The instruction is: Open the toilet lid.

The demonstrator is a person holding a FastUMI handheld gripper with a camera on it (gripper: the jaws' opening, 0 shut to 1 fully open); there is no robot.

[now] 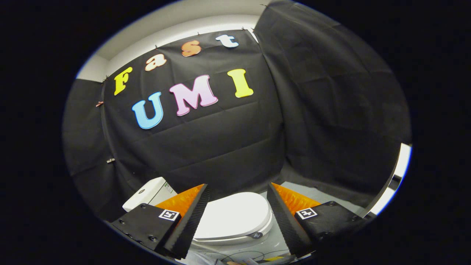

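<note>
Lid (235, 215) lies closed beyond the spread claw (238, 191) fingers.

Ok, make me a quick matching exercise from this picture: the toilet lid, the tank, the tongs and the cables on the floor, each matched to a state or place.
Things:
1. toilet lid
2. tank
3. tongs
4. cables

States or places:
A. open, fingers spread with nothing gripped
B. lying on the floor in front of the toilet
C. shut, flat down on the seat
D. behind the bowl, against the black cloth wall

Pairs: 1-C, 2-D, 3-A, 4-B
</note>
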